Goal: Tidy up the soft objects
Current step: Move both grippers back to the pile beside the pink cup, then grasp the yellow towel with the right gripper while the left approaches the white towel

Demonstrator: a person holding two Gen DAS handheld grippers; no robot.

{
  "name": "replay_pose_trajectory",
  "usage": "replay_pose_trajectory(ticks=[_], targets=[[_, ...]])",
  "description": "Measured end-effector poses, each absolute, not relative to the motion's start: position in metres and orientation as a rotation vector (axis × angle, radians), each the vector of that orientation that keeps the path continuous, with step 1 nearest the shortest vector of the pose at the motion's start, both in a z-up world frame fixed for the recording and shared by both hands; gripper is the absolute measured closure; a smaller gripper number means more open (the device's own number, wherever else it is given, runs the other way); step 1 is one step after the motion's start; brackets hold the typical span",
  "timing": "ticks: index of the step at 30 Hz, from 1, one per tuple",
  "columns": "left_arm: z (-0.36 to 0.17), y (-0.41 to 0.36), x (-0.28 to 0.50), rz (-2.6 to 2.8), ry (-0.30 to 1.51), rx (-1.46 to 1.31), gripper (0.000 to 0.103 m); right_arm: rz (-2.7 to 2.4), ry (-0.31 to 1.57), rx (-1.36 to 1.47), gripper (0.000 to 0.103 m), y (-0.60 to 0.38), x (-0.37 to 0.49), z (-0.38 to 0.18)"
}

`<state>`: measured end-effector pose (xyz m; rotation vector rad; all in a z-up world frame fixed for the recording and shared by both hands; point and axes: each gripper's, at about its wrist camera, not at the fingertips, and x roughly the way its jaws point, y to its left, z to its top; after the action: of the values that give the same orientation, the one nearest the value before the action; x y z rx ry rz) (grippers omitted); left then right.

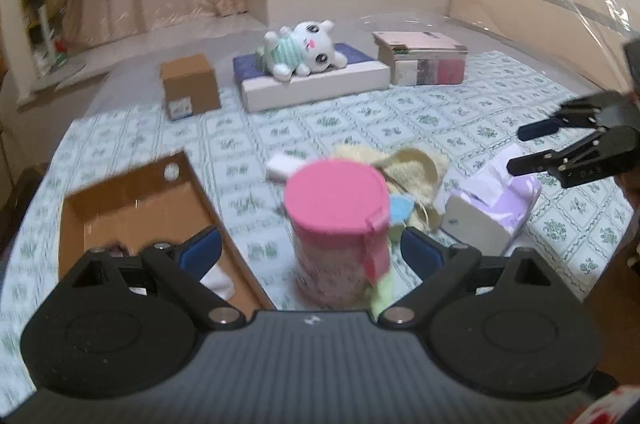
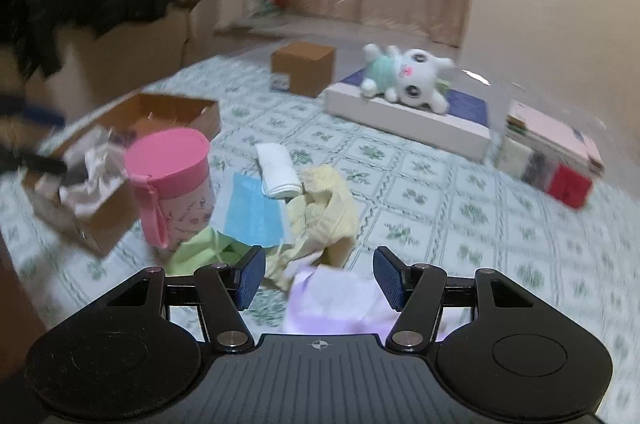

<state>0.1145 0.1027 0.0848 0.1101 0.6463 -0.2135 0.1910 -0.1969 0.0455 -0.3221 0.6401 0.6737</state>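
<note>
Both tongs are spread and empty: your left gripper (image 1: 310,248) hangs over the pink tub (image 1: 338,224), your right gripper (image 2: 319,278) over the lilac tissue pack (image 2: 336,300). Soft pile (image 2: 316,208) lies just right of the tub, open cardboard box (image 2: 176,112) just left. You're between picks, I'd say; next, drop onto one cloth and pinch.

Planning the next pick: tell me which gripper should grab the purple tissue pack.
Right. The right gripper is open with the soft purple tissue pack directly between and below its fingers. The left gripper faces the pink-lidded round canister instead, with the pack off to its side.
</note>
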Motion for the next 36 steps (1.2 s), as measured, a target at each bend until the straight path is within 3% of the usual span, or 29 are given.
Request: replay_pose_trajectory(ticks=[2, 5, 6, 14, 24, 36], targets=[[0.095, 0.108, 0.130, -0.243, 0.643, 0.141, 0.008, 0.725, 0.641, -0.406, 0.040, -0.192, 0.205, 0.048], [0.108, 0.115, 0.158, -0.289, 0.652, 0.194, 0.008, 0.783, 0.658, -0.470, 0.020, -0.186, 0.228, 0.051], [0.111, 0.117, 0.169, -0.298, 0.661, 0.209, 0.008, 0.796, 0.672, -0.478, 0.018, -0.184, 0.236, 0.051], [0.107, 0.129, 0.253, -0.381, 0.697, 0.301, 0.008, 0.911, 0.770, -0.650, 0.018, -0.154, 0.299, 0.031], [0.064, 0.120, 0.336, -0.496, 0.813, 0.363, 0.008, 1.050, 0.955, -0.819, 0.018, -0.116, 0.356, -0.025], [0.016, 0.107, 0.394, -0.570, 0.894, 0.383, 0.008, 1.186, 0.984, -0.860, 0.018, -0.083, 0.377, -0.067]])
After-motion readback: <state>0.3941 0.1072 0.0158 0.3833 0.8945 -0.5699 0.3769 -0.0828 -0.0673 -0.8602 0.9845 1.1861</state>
